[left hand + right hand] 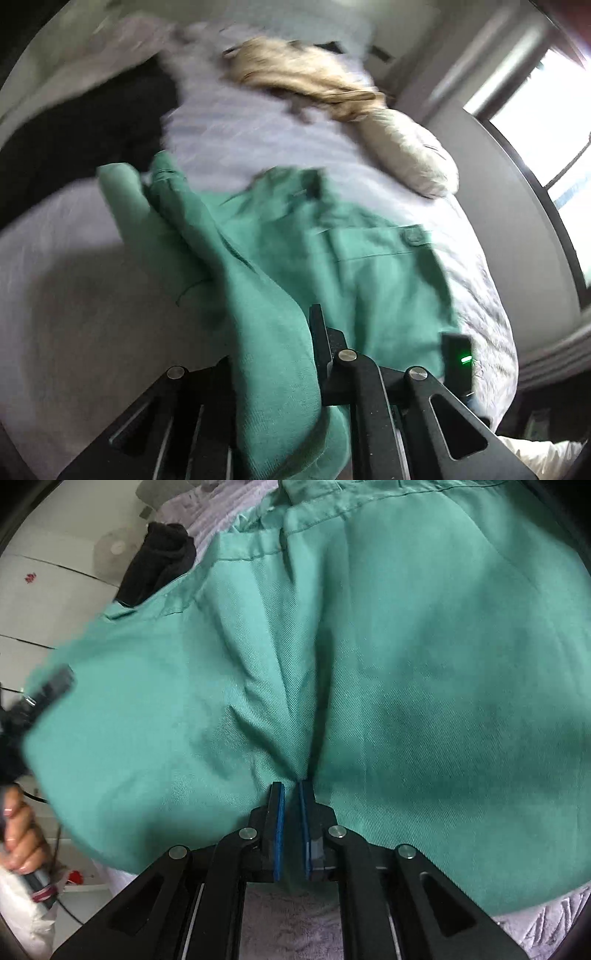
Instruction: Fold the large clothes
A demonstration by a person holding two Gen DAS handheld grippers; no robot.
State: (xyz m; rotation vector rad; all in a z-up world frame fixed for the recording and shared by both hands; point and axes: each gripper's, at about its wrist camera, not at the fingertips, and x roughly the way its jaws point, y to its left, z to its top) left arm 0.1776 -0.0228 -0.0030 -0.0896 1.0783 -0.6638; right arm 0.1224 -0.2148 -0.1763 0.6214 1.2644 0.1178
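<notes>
We're early in the fold – both grippers pinch the green garment (369,646), fingers nearly closed on cloth: left gripper (280,354), right gripper (291,812). It hangs part-lifted over the bed (66,277), near its window-side edge. No neat fold yet, most still to do.

Beyond the left hand-held gripper (295,369), a pale quilted bed (236,140) carries a black garment (85,147) on its left side, a beige garment (332,96) farther off and a window (535,122) on the right.
</notes>
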